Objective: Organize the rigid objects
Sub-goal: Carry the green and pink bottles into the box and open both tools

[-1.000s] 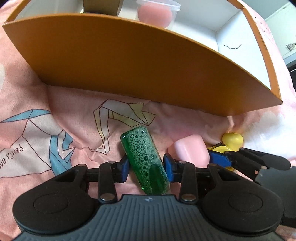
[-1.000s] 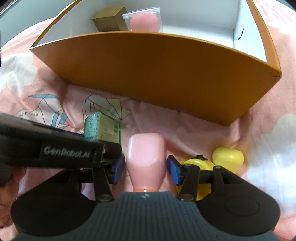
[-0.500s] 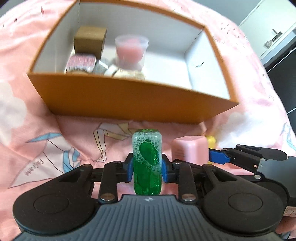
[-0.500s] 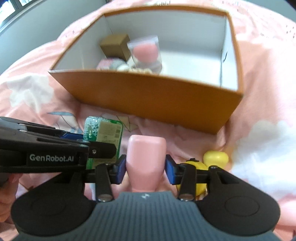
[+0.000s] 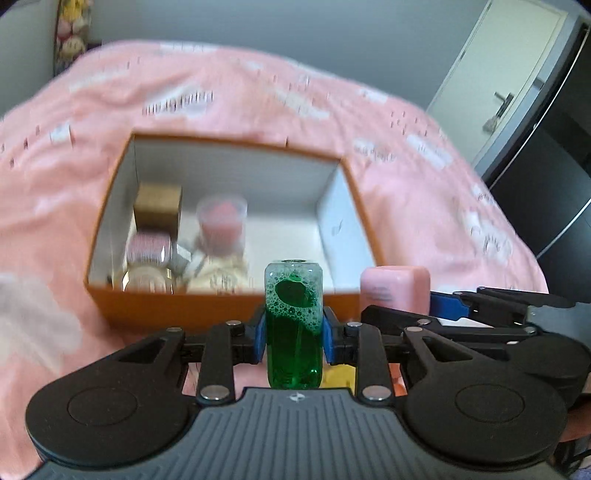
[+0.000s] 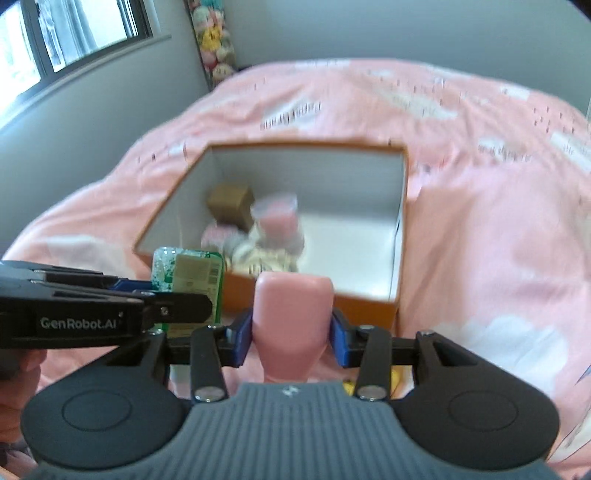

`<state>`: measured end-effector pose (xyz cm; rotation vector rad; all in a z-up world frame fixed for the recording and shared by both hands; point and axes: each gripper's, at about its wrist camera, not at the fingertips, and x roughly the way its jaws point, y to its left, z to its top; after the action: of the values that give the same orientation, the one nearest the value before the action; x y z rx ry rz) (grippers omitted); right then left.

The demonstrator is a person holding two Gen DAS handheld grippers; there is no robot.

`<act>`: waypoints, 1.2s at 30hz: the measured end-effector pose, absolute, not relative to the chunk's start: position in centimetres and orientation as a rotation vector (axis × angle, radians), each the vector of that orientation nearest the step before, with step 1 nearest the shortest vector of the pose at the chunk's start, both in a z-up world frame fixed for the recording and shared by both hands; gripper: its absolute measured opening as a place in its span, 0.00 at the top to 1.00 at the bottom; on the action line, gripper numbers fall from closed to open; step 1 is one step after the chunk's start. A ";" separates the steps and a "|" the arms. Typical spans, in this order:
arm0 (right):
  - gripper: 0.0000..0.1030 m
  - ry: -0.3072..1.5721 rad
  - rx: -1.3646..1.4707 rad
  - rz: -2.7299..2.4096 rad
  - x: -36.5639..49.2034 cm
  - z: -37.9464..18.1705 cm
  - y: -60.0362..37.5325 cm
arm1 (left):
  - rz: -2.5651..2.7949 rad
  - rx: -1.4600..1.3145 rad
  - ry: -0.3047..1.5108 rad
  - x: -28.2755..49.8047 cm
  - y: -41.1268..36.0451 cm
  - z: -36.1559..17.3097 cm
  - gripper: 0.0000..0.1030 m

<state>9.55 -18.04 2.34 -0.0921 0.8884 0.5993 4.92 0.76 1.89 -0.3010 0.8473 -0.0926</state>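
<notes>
My left gripper (image 5: 293,334) is shut on a clear bottle of green, foamy liquid (image 5: 293,328), held upright above the pink bedspread. My right gripper (image 6: 291,334) is shut on a pink bottle (image 6: 291,325), lifted beside it. Each held thing also shows in the other view: the pink bottle (image 5: 395,290) to the right, the green bottle (image 6: 190,275) with its label to the left. Ahead and below lies the open orange box (image 5: 122,310) with white inner walls. It holds a brown cube (image 5: 158,201), a clear cup with a pink ball (image 5: 221,218) and several small items on its left side.
The box (image 6: 399,221) rests on a bed with a pink cloud-print cover (image 6: 498,258). Its right half shows bare white floor. Something yellow (image 5: 338,376) peeks out under the left gripper. A wall, a window (image 6: 74,33) and a door (image 5: 509,85) ring the bed.
Both grippers have risen well above the bedspread, carrying the green bottle and the pink bottle. The box, seen side-on before, now lies below with its inside in full view.
</notes>
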 end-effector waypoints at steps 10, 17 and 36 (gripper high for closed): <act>0.58 0.706 -0.063 0.561 12.9 7.5 -17.0 | -0.079 -0.316 0.703 8.9 1.8 5.5 0.68; 0.58 0.790 -0.050 0.511 17.6 5.3 -15.4 | -0.093 -0.435 0.842 14.1 4.1 1.0 0.68; 0.59 1.054 -0.186 0.470 22.6 -5.1 -11.0 | -0.054 -0.499 1.027 18.5 5.7 -7.1 0.68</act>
<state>22.65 -11.00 -5.14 -0.1858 1.0537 0.4696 18.50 5.71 -7.13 -0.4987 1.0272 -0.0543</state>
